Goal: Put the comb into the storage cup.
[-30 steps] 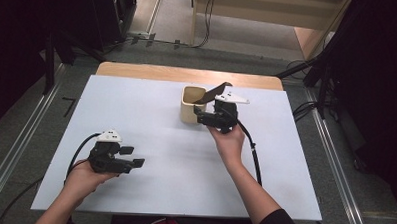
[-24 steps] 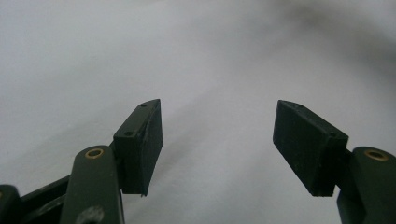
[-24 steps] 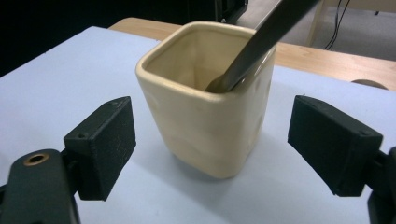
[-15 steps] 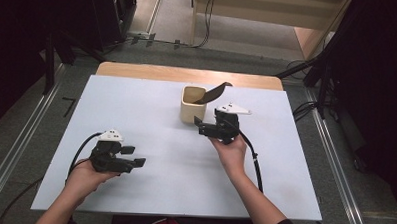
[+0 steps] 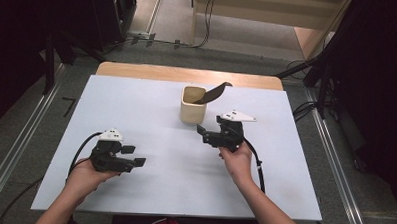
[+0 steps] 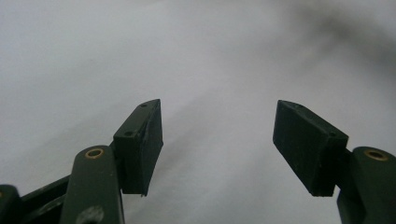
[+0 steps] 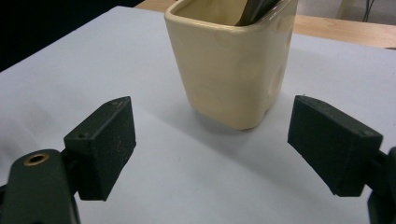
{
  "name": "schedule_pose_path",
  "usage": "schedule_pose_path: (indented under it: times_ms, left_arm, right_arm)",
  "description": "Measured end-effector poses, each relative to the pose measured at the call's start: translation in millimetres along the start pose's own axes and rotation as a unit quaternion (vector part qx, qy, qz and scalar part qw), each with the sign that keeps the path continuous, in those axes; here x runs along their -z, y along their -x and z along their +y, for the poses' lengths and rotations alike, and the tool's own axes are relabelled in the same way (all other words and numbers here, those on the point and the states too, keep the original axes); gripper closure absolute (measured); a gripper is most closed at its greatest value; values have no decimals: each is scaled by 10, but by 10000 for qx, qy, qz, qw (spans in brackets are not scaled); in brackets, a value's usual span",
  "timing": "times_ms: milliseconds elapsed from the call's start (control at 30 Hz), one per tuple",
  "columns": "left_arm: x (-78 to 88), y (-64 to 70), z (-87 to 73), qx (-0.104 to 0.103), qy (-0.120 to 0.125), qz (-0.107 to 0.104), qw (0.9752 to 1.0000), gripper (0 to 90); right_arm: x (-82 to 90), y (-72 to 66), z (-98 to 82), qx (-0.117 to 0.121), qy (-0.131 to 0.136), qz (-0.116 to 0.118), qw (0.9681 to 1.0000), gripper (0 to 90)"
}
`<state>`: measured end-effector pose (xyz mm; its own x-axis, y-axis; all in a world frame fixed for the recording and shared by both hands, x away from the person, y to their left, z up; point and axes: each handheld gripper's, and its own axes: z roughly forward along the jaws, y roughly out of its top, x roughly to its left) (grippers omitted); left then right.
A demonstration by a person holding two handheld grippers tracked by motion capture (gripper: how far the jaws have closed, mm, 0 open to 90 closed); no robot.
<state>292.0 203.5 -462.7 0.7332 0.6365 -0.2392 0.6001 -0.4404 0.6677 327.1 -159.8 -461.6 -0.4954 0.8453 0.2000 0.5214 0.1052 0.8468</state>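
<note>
A cream square cup [image 5: 193, 107] stands upright at the back middle of the white table top [image 5: 132, 102]. A dark, curved utensil [image 5: 214, 92] leans out of it to the right. My right gripper [image 5: 203, 134] hovers just in front of the cup and a little to its right, jaws open and empty. In the right gripper view the cup [image 7: 233, 65] stands a short way beyond my open right gripper [image 7: 215, 140], with the utensil [image 7: 256, 10] in it. My left gripper [image 5: 135, 156] rests open at the front left. In its own view the left gripper [image 6: 217, 140] has nothing but white surface between its jaws.
A strip of bare wood [image 5: 188, 74] shows at the table's far edge. Black cables trail from both grippers toward the front edge. Dark stands and floor cables surround the table.
My right gripper has drawn back from the cup toward the person, leaving a gap. The cup and utensil stay put. The left gripper has not moved.
</note>
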Motion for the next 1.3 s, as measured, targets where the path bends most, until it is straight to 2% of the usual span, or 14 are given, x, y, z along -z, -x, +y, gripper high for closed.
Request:
schedule_pose_path:
  times_ms: [200, 267, 367, 433, 567, 733, 833, 1000, 1133, 1267, 1300]
  left_arm:
    - [-4, -2, 2, -12, 2, -21, 10000, 343]
    - [-8, -2, 4, -7, -14, -28, 10000, 343]
    - [-19, 3, 4, -29, -25, -53, 10000, 343]
    - [-15, 4, 2, -47, 5, -78, 10000, 343]
    - [-12, -1, 3, -43, 22, -90, 9999, 343]
    - [-8, 11, 8, -66, 23, -119, 9999, 343]
    - [-12, 15, 6, -77, 16, -125, 9999, 343]
    - [-10, 13, 6, -74, 36, -136, 9999, 342]
    - [-3, 19, 9, -85, 50, -149, 9998, 343]
    - [-3, 25, 9, -102, 53, -190, 9998, 343]
    - [-3, 25, 9, -111, 44, -197, 9997, 343]
  right_arm:
    - [84, 63, -67, 7, -72, 99, 9999, 142]
    - [113, 64, -104, 67, 0, 61, 10000, 142]
    - [160, 65, -135, 156, -62, 35, 9999, 145]
    - [197, 63, -168, 172, -4, 86, 9998, 145]
    - [267, 61, -237, 334, -60, 106, 9994, 145]
    - [391, 8, -269, 484, 132, 5, 9987, 177]
    - [461, 6, -274, 492, 211, 163, 9984, 191]
    - [549, 22, -309, 551, 198, 314, 9978, 194]
    - [604, 59, -348, 721, 32, 547, 9959, 189]
    - [651, 127, -396, 725, -182, 709, 9947, 189]
    - [665, 144, -413, 719, -215, 688, 9948, 189]
